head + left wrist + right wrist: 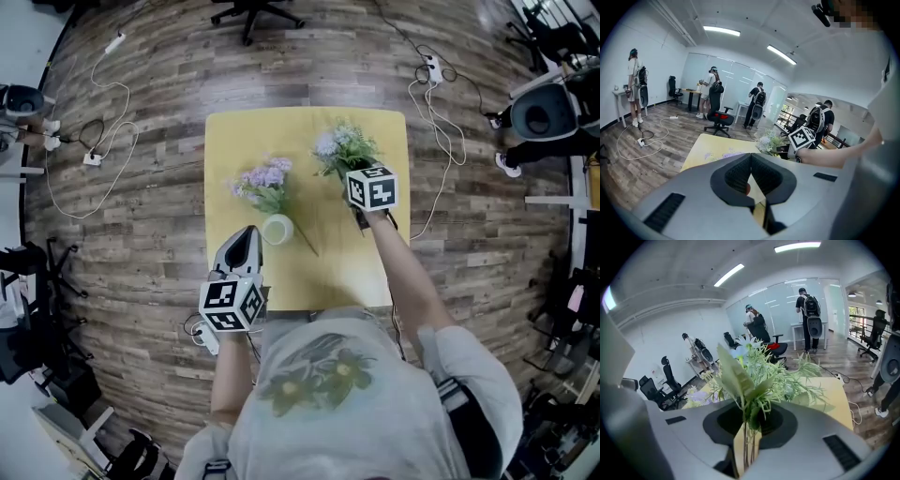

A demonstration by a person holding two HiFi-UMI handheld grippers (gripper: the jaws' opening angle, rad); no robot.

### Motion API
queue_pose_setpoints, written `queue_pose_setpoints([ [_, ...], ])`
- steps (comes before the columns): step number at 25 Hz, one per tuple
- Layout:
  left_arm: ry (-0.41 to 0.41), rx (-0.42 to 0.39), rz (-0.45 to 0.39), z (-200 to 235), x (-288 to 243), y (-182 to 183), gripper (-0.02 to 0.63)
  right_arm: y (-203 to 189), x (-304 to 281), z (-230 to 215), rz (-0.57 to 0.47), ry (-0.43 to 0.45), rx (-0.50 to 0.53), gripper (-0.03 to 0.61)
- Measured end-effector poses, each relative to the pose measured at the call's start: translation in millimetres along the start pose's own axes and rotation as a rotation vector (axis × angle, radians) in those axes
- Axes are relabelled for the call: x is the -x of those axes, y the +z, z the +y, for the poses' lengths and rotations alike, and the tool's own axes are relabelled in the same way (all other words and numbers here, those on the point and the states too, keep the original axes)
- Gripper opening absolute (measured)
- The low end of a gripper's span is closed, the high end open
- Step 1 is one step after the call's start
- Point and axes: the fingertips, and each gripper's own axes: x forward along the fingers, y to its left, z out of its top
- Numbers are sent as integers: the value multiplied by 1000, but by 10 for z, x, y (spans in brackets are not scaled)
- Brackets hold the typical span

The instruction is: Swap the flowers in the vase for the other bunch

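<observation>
Right gripper (pixel 749 425) is clamped on the green bunch's (pixel 754 376) stems above the table (pixel 375 272). Left gripper (pixel 247 232), jaws together and empty, sits beside the vase (pixel 277 229).

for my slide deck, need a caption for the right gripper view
Right tongs shut on the stems of a green leafy flower bunch with pale blooms, yellow table beyond.

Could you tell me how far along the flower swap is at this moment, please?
Done: the white round vase looks empty, and the purple-flowered bunch lies on the yellow table beside it. In hand: the right gripper is shut on the stems of the green leafy bunch with pale blooms. Left: setting that bunch into the vase.
</observation>
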Motion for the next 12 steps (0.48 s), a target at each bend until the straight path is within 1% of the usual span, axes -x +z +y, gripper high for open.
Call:
queue_pose_setpoints([
  [7, -8, 0, -11, -127, 299, -87, 18, 158, 494, 521, -137, 112, 70, 86],
  [12, -14, 4, -15, -169, 511, -175, 18, 55, 759, 838, -146, 166, 112, 86],
])
